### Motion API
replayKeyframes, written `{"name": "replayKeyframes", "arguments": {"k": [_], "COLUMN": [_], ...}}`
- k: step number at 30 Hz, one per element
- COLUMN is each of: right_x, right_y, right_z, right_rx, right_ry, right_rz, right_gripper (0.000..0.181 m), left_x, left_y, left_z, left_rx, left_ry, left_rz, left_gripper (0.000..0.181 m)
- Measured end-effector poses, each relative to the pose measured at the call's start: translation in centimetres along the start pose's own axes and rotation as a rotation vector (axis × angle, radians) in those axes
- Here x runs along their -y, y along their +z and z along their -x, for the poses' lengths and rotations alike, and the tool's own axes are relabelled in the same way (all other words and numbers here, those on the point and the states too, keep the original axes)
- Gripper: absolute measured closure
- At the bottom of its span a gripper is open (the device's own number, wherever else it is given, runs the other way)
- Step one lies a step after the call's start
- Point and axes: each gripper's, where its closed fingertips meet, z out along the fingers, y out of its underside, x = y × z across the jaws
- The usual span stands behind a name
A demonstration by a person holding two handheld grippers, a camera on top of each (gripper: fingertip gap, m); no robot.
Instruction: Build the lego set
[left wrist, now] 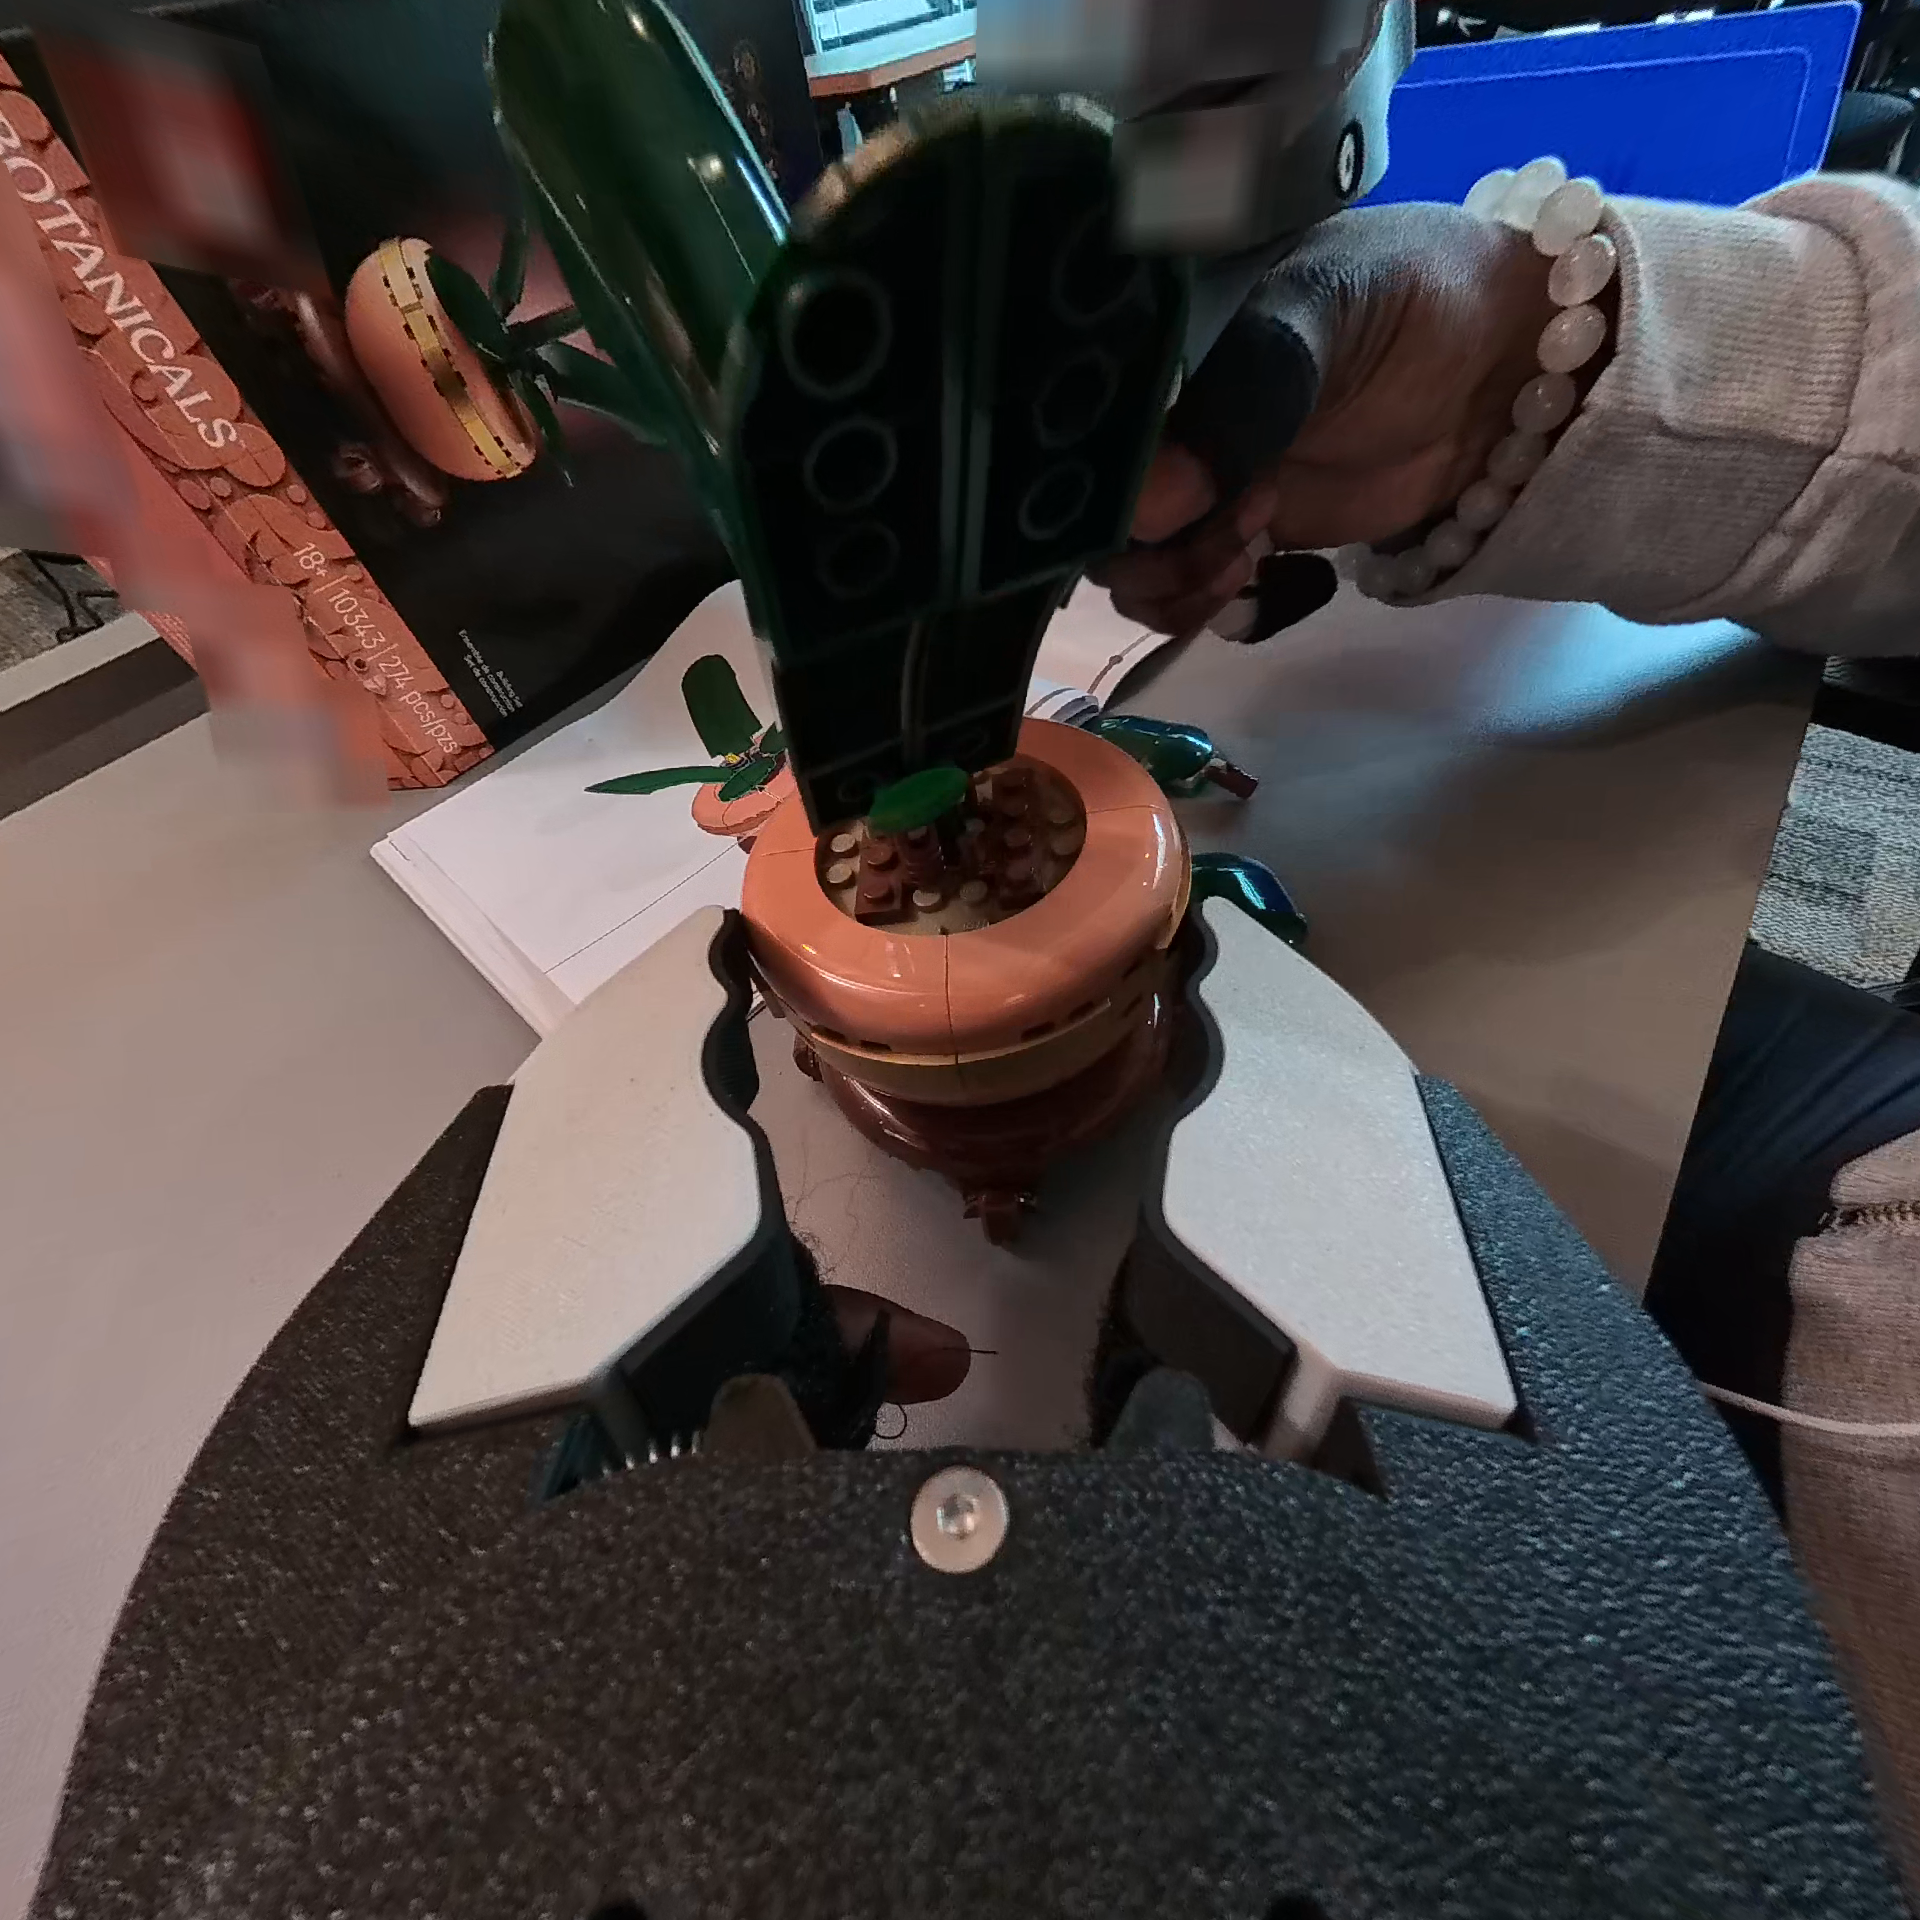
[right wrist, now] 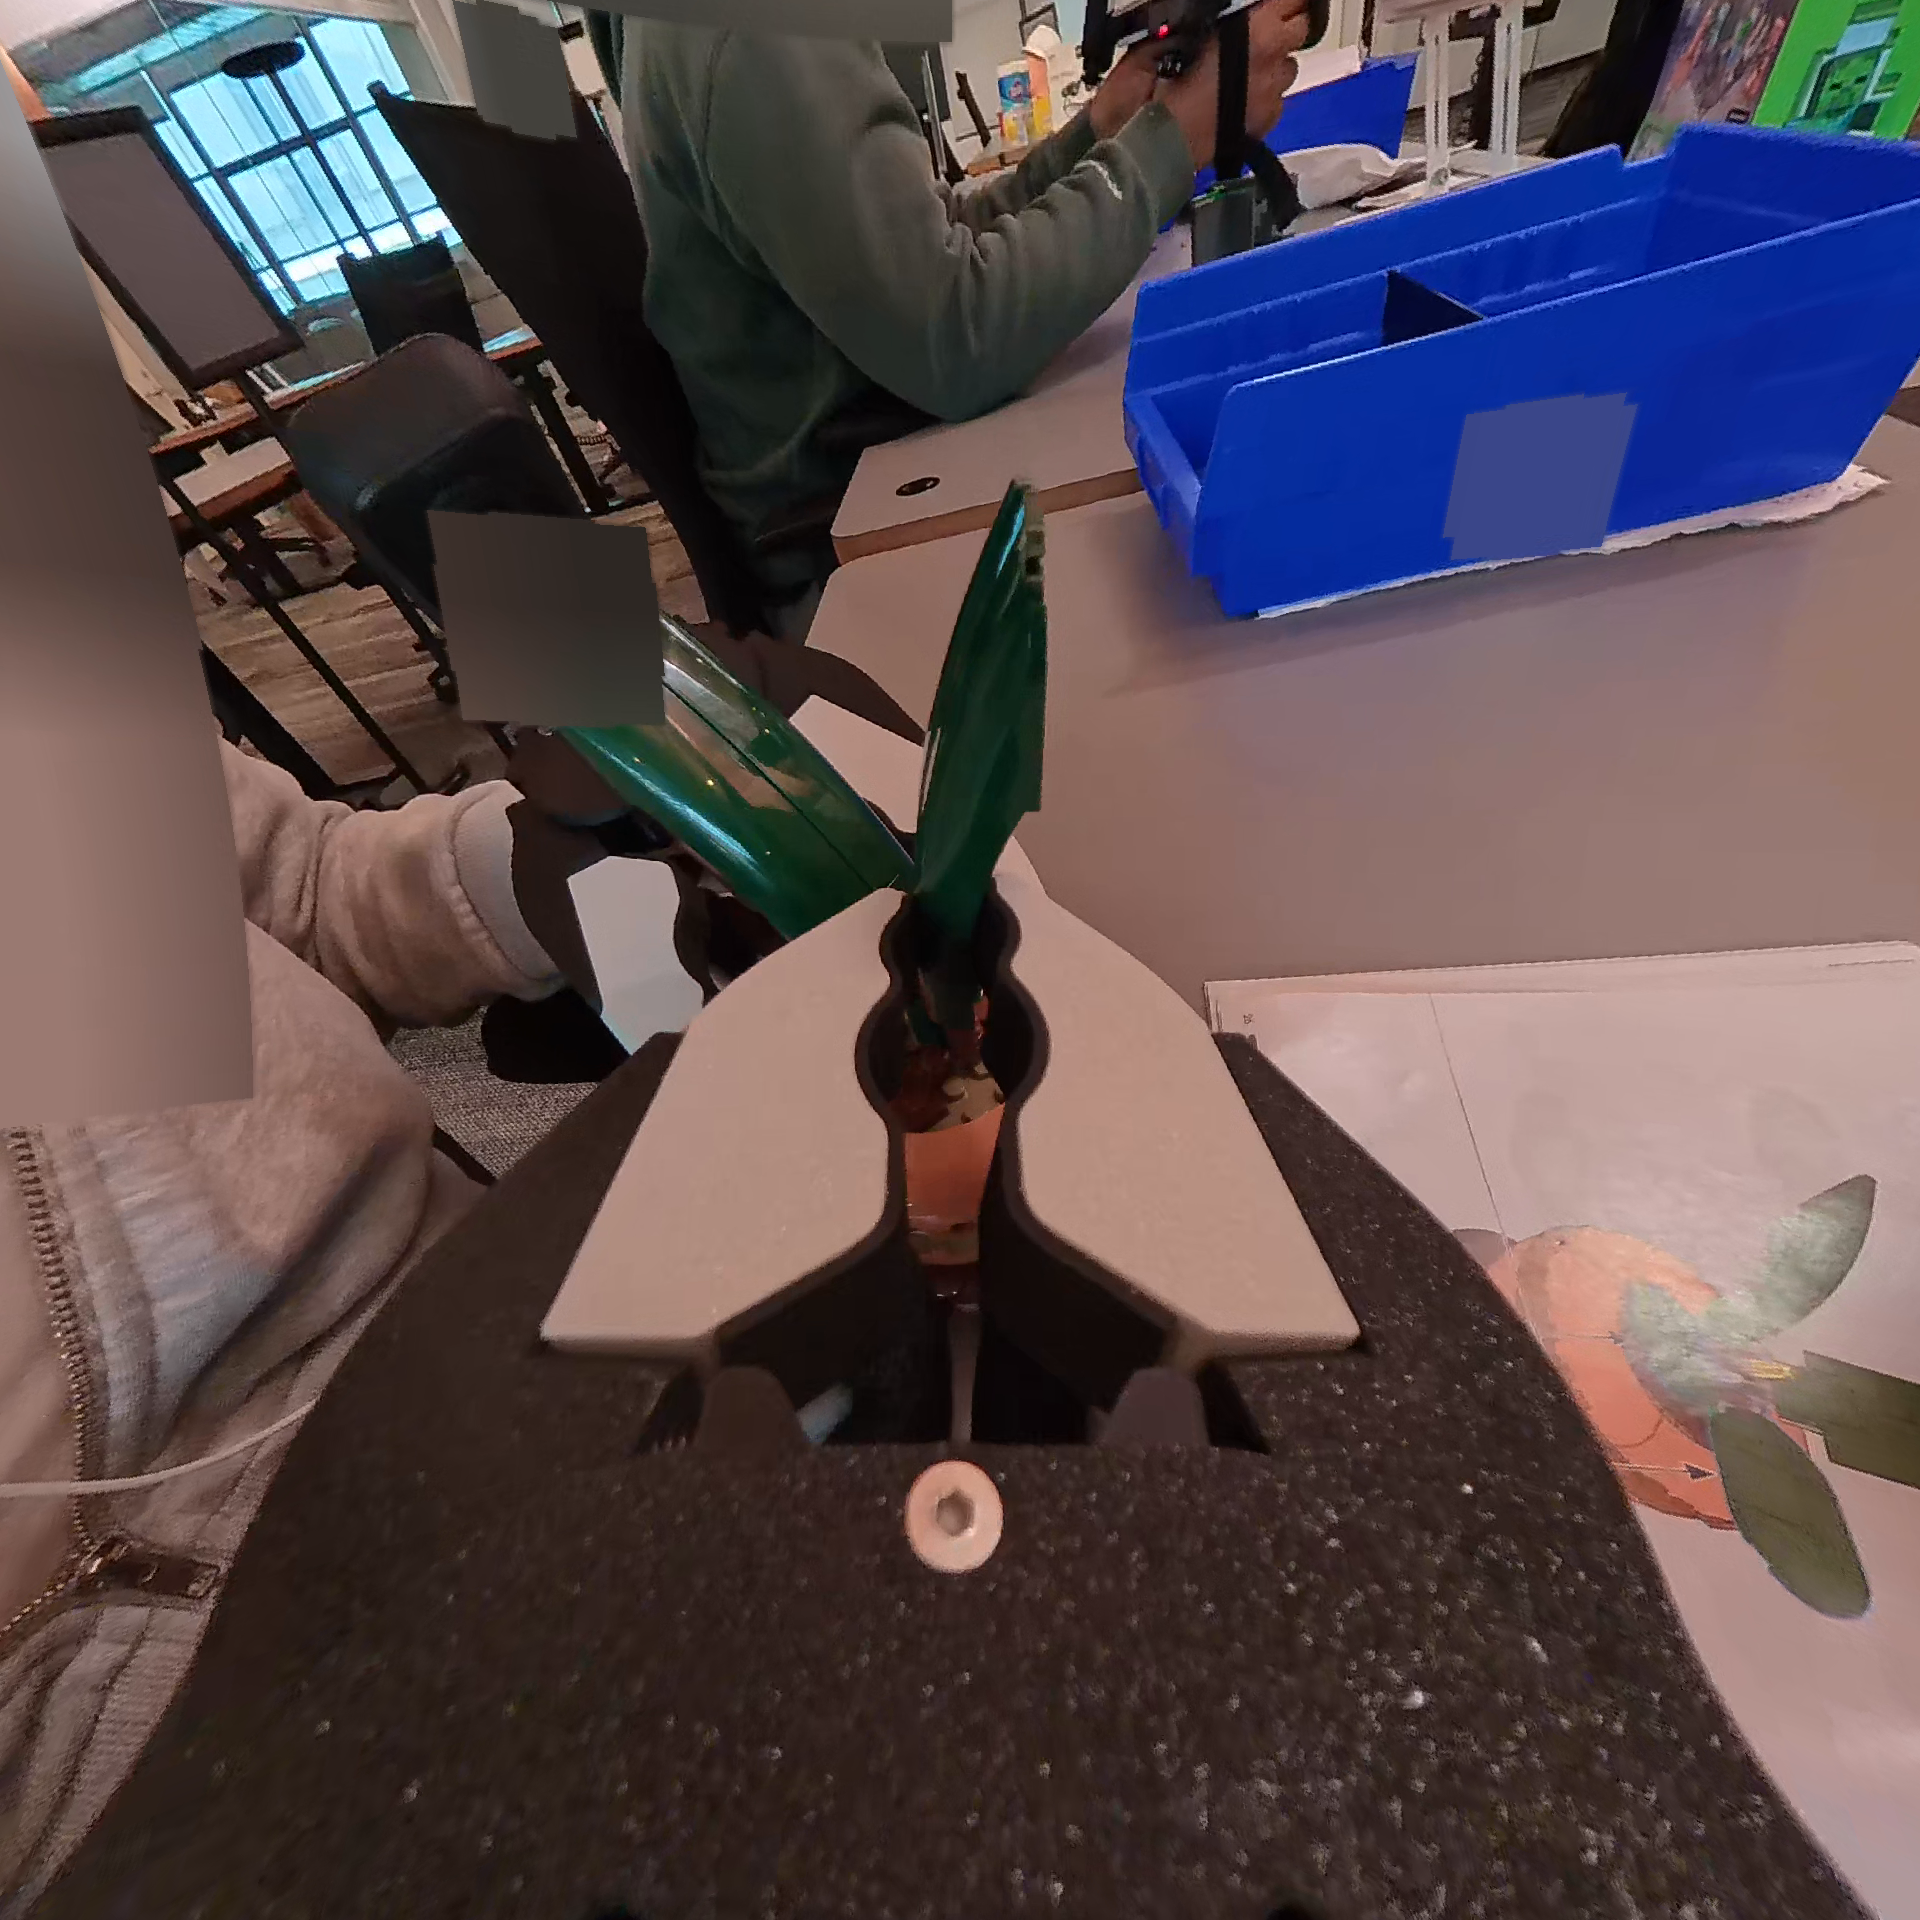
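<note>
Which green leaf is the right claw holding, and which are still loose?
The upright leaf above the pot, held by the right claw. A curved leaf leans left, ungripped; two others lie on the table behind the pot.

A round terracotta-pink brick pot (left wrist: 961, 961) on a dark brown base stands upright at frame centre. Two long dark green leaves (left wrist: 935, 468) rise from its studded brown top toward the upper frame.
</note>
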Motion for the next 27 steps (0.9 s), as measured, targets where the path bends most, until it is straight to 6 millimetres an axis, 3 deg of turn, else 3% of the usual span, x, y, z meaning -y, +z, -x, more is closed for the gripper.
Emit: {"name": "replayKeyframes", "arguments": {"k": [27], "right_x": [-0.61], "right_y": [0.05], "right_z": [0.01], "right_rx": [-0.112], "right_ry": [0.041], "right_rz": [0.137], "right_gripper": [0.172], "left_x": [0.02], "left_y": [0.02], "left_z": [-0.08], "left_rx": [-0.003], "left_ry": [0.019], "left_rz": [-0.006], "left_gripper": [0.103]}}
